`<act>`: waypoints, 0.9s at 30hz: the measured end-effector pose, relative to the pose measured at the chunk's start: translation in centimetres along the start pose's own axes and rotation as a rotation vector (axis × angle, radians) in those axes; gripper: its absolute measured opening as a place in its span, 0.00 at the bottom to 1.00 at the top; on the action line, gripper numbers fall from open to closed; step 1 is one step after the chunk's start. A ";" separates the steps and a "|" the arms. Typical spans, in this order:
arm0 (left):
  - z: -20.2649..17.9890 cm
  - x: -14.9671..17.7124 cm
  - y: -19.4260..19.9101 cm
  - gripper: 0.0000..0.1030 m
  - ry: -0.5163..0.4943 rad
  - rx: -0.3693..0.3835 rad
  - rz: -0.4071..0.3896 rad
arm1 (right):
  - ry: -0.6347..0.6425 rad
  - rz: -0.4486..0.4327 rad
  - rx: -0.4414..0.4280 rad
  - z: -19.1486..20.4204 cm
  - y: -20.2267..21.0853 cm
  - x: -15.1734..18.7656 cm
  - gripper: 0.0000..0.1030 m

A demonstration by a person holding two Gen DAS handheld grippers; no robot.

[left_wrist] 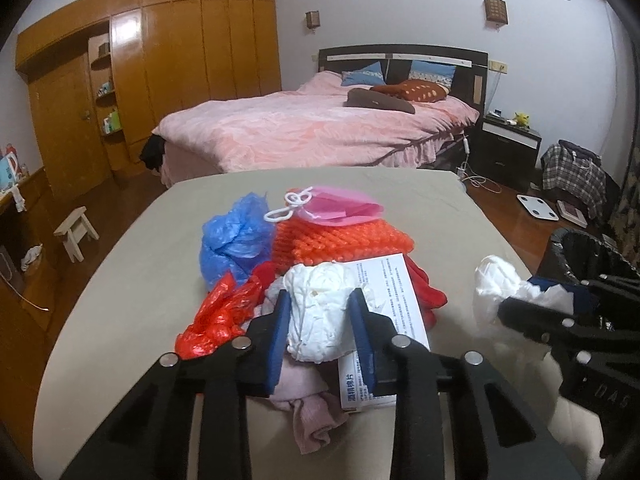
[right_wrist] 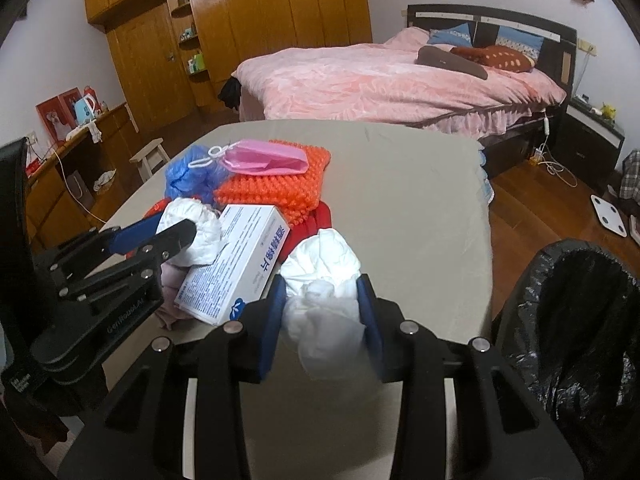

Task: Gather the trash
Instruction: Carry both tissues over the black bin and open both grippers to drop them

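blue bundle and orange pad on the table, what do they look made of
Blue bundle: likely thin plastic film, glossy and translucent, crumpled into sharp creases like a bag.
Orange pad: possibly soft plastic or foam, with rows of small raised bumps; the exact material is unclear from these views.

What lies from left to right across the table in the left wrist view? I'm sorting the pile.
Red plastic bag → white paper wad between the left hand-held gripper fingers → second white wad → black bin.

Left tool [right_wrist: 188,236] body reads "GenRobot.AI".
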State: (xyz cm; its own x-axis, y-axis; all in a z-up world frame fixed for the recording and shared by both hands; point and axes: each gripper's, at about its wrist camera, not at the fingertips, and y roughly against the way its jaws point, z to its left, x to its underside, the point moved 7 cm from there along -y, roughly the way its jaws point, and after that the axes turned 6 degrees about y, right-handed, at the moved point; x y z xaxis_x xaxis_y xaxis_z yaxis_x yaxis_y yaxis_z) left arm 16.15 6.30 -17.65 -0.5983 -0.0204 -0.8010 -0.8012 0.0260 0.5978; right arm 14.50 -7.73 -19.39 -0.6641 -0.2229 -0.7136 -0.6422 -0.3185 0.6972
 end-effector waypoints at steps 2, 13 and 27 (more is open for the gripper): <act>0.0 -0.2 0.4 0.28 0.005 -0.006 -0.009 | 0.003 -0.012 0.003 -0.1 0.5 -0.3 0.34; -1.8 -3.6 4.3 0.28 0.010 0.058 -0.089 | -0.031 -0.102 0.026 -1.9 4.8 -2.2 0.34; -15.1 -3.9 5.8 0.28 -0.086 0.331 -0.067 | -0.179 -0.155 0.256 -13.5 13.4 1.4 0.34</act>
State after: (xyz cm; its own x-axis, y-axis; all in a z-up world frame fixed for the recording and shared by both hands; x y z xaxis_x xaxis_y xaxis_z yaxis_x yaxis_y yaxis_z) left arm 13.76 -8.53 -10.57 -0.5304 0.0512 -0.8462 -0.7838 0.3507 0.5125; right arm 10.16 -24.78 -11.97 -0.5933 -0.0172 -0.8048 -0.8008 -0.0890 0.5923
